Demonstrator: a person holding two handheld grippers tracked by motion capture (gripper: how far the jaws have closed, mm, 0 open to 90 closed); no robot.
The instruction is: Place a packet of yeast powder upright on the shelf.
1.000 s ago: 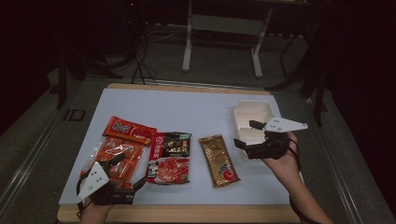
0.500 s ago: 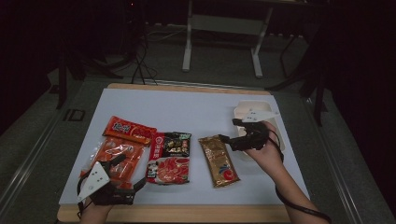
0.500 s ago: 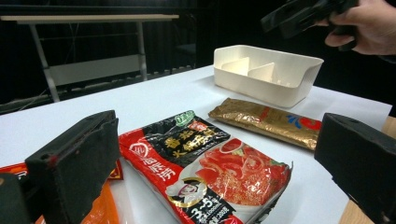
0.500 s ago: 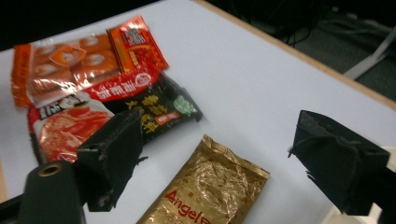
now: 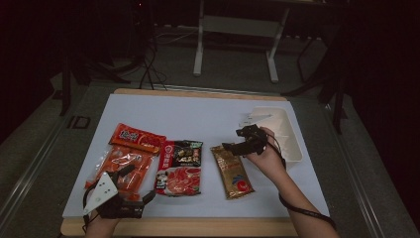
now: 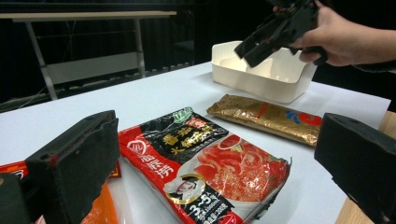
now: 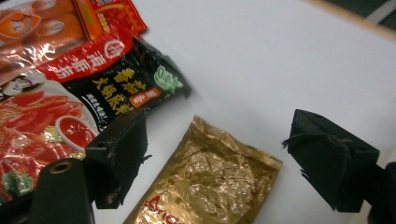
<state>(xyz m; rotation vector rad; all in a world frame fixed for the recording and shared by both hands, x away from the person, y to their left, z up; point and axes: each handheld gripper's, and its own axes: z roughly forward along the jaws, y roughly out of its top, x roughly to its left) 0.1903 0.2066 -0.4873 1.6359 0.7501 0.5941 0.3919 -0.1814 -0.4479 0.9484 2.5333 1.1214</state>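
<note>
The gold foil pouch point(image 5: 233, 171) is a long, crinkled, glossy packet with a red round mark and red lettering near its lower end, lying flat on the white table mat point(image 5: 208, 119) between the red-and-black hotpot soup-base packet point(image 5: 179, 167) and the white plastic tub point(image 5: 285, 130). The right gripper point(image 5: 229, 146) hangs just above the pouch's upper end, its jaws spread wide with nothing between them, though they have just been closing a little; the pads touch nothing. The right gripper view adds what the high view cannot: the foil's fine wrinkles, the pouch's sealed top edge point(image 7: 236, 151) framed between the two black pads, and the Chinese lettering on the soup-base packet point(image 7: 70, 107) just beside it. The left gripper view shows the pouch point(image 6: 266, 116) side-on, lying low and flat in front of the tub point(image 6: 261, 74), with the right gripper point(image 6: 245, 49) held in the air above it, tilted downward. The left gripper point(image 5: 136, 186) rests at the near edge of the table beside the orange snack bag point(image 5: 121, 166), jaws apart and empty. A red packet point(image 5: 136, 139) lies beyond the orange bag.
</note>
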